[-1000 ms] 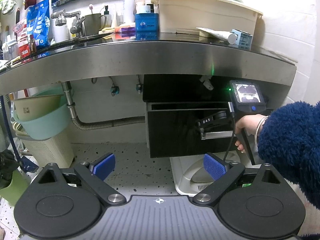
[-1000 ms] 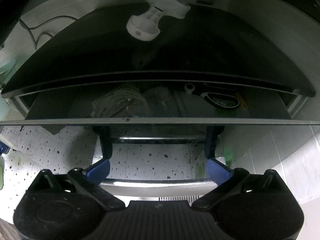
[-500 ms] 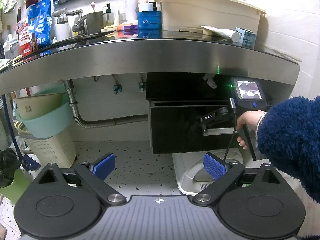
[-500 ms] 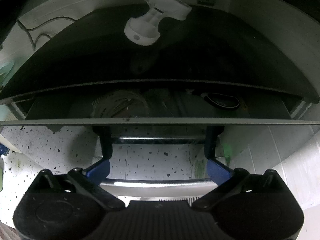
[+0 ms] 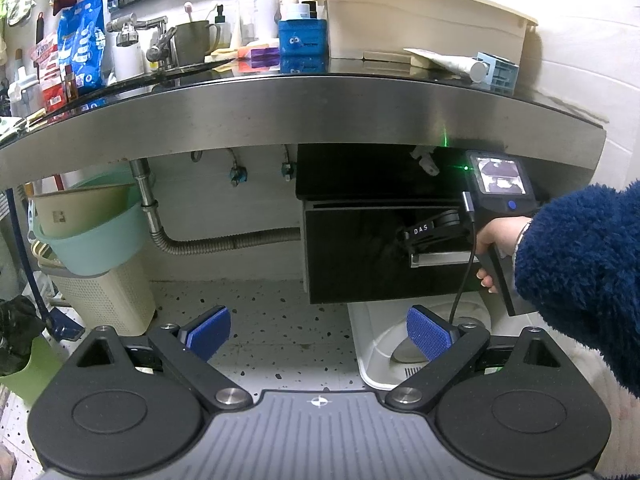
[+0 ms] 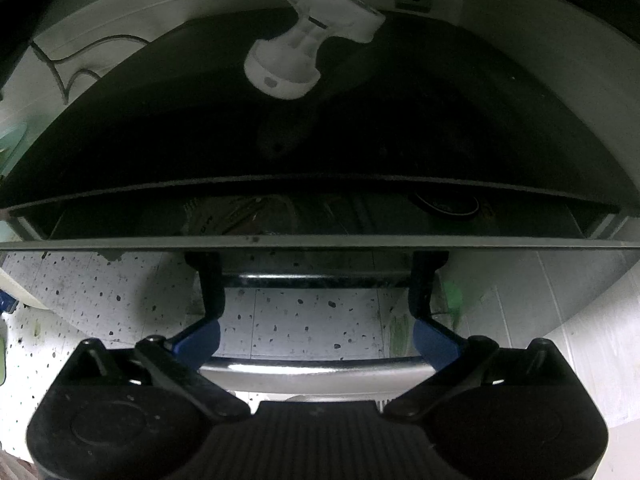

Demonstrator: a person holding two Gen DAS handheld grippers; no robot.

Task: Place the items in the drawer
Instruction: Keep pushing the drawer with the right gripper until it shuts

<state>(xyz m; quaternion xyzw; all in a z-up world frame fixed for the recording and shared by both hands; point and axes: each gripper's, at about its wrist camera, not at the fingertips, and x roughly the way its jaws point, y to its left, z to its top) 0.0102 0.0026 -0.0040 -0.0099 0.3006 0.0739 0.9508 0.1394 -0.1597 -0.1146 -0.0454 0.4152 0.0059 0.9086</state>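
Since a second ago the drawer [image 5: 380, 254] has slid most of the way back under the counter [image 5: 304, 120], and the slot above its front has narrowed, so that we now see far less of what lies inside. From the left wrist camera the steel-edged counter spans the whole width, crowded on top with a beige bin [image 5: 420, 16], bottles, a blue tub [image 5: 303, 40] and a tap [image 5: 148, 34]. Below it on the left, nested basins [image 5: 90, 232] sit on a cream basket [image 5: 108, 300], and a corrugated hose [image 5: 224, 242] runs toward the black drawer unit.

We hold the right gripper [image 6: 316, 330] against the drawer front, its fingers spread wide and straddling the metal handle [image 6: 316, 372], which runs just below and between the blue pads [image 6: 200, 338]; whether the pads touch the glossy front we cannot tell. In the left wrist view that gripper is seen from behind, with its lit screen [image 5: 502, 176] and a hand [image 5: 498, 246] in a fuzzy blue sleeve [image 5: 580, 272] around its grip.

Through the remaining slot, the right wrist camera shows dim shapes in the drawer: a pale bundle [image 6: 240, 216] at the left and a dark oval item [image 6: 446, 204] at the right. A white plastic knob [image 6: 304, 60] hangs above the unit.

Our left gripper [image 5: 318, 326] hangs back over the speckled floor [image 5: 280, 312], fingers wide apart and holding nothing.
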